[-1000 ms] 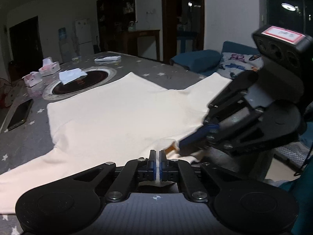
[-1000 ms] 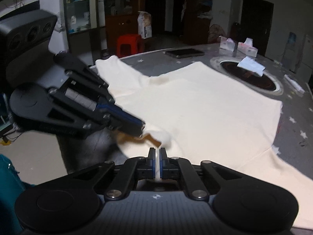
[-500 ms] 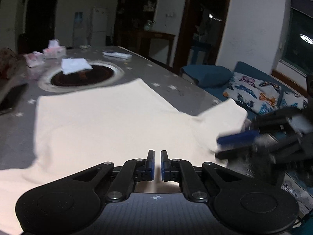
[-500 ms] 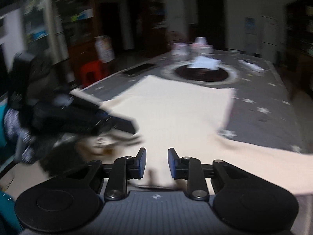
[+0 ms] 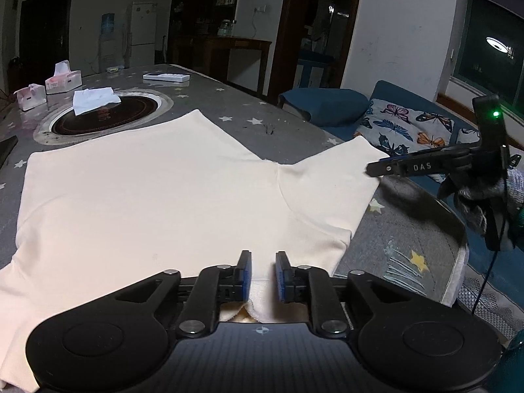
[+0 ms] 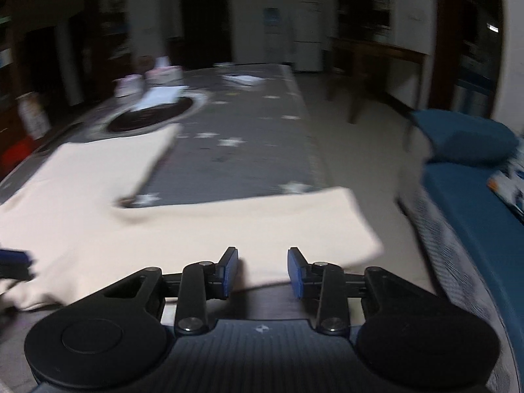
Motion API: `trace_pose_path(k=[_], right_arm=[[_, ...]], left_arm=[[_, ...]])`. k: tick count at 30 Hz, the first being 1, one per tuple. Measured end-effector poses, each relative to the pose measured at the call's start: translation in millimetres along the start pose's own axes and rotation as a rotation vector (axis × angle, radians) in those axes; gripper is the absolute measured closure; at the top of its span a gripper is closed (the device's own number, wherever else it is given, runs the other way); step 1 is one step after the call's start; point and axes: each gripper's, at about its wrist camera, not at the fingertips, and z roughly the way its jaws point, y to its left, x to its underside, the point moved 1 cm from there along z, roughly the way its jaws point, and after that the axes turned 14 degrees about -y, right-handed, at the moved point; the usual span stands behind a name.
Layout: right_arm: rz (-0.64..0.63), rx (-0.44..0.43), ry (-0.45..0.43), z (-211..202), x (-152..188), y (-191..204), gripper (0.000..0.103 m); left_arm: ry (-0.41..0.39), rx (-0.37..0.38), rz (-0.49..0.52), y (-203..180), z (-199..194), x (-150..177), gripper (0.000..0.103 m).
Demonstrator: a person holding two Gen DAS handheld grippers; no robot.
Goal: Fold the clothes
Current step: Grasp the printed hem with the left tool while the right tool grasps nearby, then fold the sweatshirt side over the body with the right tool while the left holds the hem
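A cream T-shirt (image 5: 147,196) lies spread flat on the grey star-printed table (image 5: 393,229). My left gripper (image 5: 263,275) hovers at the shirt's near edge by the collar. Its jaws are opening; a fold of cloth sits in the gap, and the pads do not press on it. My right gripper (image 5: 373,168) reaches in from the right, at the end of the right sleeve. In the blurred right wrist view the right gripper (image 6: 262,270) has its jaws opening over that sleeve (image 6: 249,216), holding nothing. The left gripper (image 6: 14,262) shows at the far left edge.
Beyond the shirt are a round black hob (image 5: 104,114) with a white tissue (image 5: 93,98) on it, two tissue boxes (image 5: 62,80), a white remote (image 5: 166,77) and a phone (image 5: 5,150) at the left. A blue sofa (image 5: 327,104) with a butterfly cushion (image 5: 409,127) stands past the table's right edge.
Both grippers were shut on the shirt's near edge and have let it go. The right gripper has swung off right to the sleeve end; the left has shifted slightly.
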Motion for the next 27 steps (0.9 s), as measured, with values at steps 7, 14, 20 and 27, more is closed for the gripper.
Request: trace_pose_path(k=[7, 14, 20, 27], right_arm=[[0.140, 0.111, -0.011, 1, 6, -45, 0.057], [0.342, 0.086, -0.010, 9, 13, -79, 0.056], [0.385, 0.069, -0.036, 12, 16, -91, 0.071], [0.359, 0.035, -0.099, 0, 1, -82, 0.095]], left_arm=[[-0.004, -0.002, 0.004, -4, 0, -2, 0.075], [-0.008, -0.003, 0.014, -8, 1, -5, 0.069], [-0.010, -0.006, 0.020, -12, 2, -6, 0.065], [0.002, -0.002, 0.032, -19, 9, -5, 0.065]])
